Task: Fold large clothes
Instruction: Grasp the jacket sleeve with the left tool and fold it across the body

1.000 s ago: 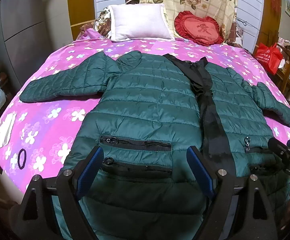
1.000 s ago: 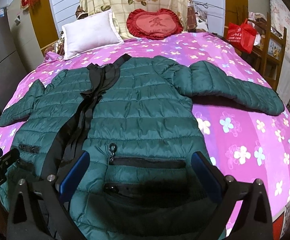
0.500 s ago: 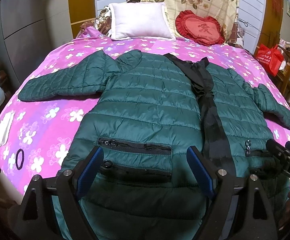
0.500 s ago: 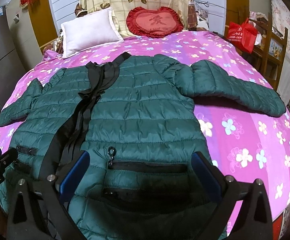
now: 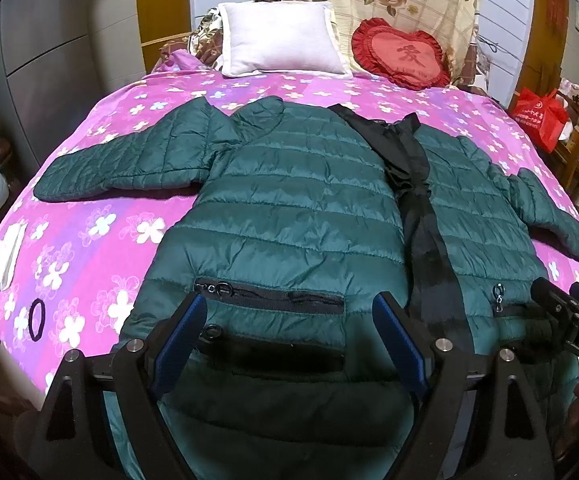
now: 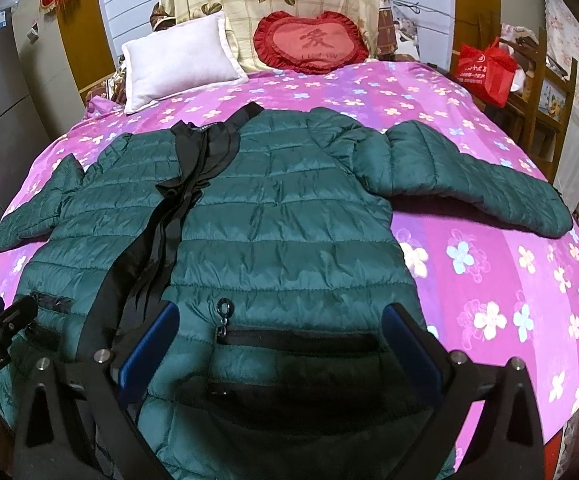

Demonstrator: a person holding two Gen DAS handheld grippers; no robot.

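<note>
**Jacket spread flat on bed; both grippers empty above the hem**

The dark green quilted jacket [image 5: 301, 208] lies front-up and spread out on the bed [image 5: 89, 240], which carries a pink cover with a flower print. Both sleeves extend outward to either side. A black lining strip [image 5: 417, 200] runs down the open front from collar to hem. Zip pockets sit low on each front panel.

The left gripper [image 5: 289, 340] is positioned over the lower hem on the jacket's left panel, its blue-padded fingers [image 5: 177, 340] spread wide with nothing between them. The right gripper [image 6: 281, 344] is over the hem of the other panel, fingers [image 6: 149, 352] likewise wide apart and empty. Contact between either gripper and the fabric cannot be determined.

At the head of the bed stand a white pillow [image 5: 281, 40] and, beside it, a red heart-shaped cushion [image 5: 401, 54]. A black hair tie [image 5: 36, 318] lies on the cover near the left edge. A red bag [image 6: 485, 68] sits off the bed's right side.
</note>
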